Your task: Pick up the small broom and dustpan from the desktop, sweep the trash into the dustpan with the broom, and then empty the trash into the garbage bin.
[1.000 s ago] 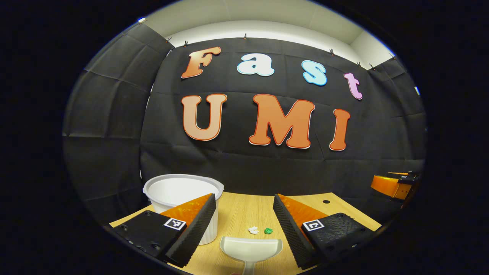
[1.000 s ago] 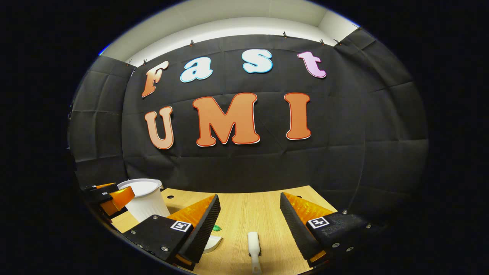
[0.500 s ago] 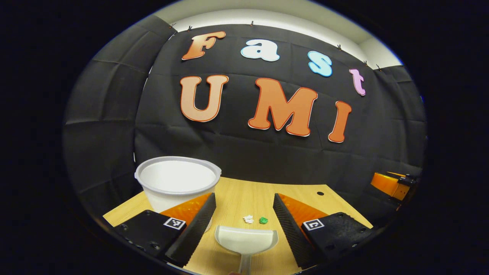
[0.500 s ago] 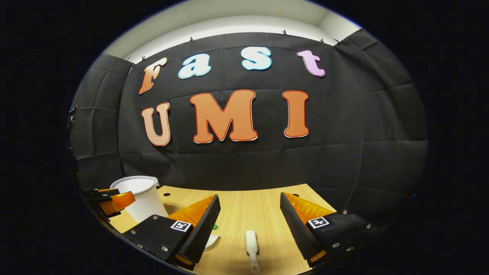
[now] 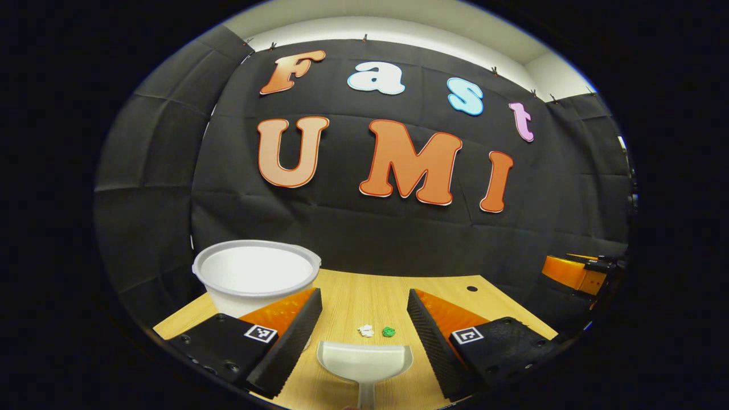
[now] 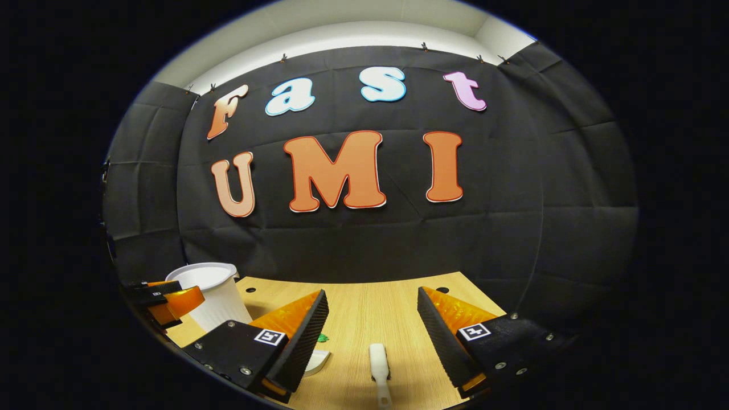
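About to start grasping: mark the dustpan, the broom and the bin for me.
dustpan (image 5: 364, 360): left gripper view, on its scoop.
broom (image 6: 378, 361): right gripper view, on its white head.
garbage bin (image 5: 256, 272): left gripper view, on its inner wall.

Wooden desktop holds bin, dustpan, broom (two scraps).

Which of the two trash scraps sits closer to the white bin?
The white scrap. It lies on the side of the green scrap facing the bin, both just beyond the dustpan.
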`<state>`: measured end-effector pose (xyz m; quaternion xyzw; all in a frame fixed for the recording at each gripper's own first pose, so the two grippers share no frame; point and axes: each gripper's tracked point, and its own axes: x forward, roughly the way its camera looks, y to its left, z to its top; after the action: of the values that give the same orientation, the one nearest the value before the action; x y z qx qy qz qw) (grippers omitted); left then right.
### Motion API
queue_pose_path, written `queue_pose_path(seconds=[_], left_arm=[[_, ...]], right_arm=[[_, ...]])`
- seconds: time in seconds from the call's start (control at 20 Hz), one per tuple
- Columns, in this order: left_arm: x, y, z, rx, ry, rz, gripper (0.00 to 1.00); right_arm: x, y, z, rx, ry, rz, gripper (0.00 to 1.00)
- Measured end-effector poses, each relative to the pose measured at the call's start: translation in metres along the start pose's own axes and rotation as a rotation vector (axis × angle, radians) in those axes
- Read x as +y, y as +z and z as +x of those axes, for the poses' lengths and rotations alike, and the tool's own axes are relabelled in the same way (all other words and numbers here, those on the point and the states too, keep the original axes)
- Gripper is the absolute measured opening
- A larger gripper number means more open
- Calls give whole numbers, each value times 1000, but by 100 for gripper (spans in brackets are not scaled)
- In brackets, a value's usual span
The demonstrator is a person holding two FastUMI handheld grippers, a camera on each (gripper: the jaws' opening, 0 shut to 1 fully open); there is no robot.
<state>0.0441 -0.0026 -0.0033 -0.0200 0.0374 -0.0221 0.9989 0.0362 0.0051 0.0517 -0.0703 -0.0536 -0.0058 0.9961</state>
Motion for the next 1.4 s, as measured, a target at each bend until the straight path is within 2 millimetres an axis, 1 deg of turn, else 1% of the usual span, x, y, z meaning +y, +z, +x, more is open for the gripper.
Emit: queue_pose_path(seconds=[0.2, 0.3, 0.45, 0.65, 0.7, 0.85, 0.9, 1.0, 1.15, 1.3, 1.4], left_arm=[[5, -11, 4, 35, 4, -11, 95], [4, -23, 7, 73, -3, -24, 95], [7, -50, 13, 155, 5, -11, 95], [1, -104, 22, 342, -41, -18, 95], [-1, -123, 23, 410, -51, -22, 95], [3, -184, 20, 641, -54, -29, 96], [3, -198, 20, 695, -57, -43, 97], [6, -220, 12, 804, -49, -52, 97], [9, -240, 4, 913, -58, -18, 98], [7, -258, 3, 1030, -54, -27, 98], [6, -271, 5, 1105, -60, -14, 98]], right_arm=[[3, -3, 0, 6, 13, 3, 94], [4, -6, 2, 11, 14, -3, 94], [4, -14, 4, 31, 17, 4, 94], [-2, -30, 9, 64, 9, 13, 94], [-5, -35, 10, 77, 6, 19, 95], [-11, -53, 15, 120, -3, 52, 94], [-14, -58, 16, 132, -8, 61, 94], [-24, -68, 18, 149, -26, 70, 94], [-34, -83, 22, 179, -40, 86, 94], [-43, -100, 26, 223, -51, 134, 94], [-50, -106, 27, 235, -63, 144, 95]])
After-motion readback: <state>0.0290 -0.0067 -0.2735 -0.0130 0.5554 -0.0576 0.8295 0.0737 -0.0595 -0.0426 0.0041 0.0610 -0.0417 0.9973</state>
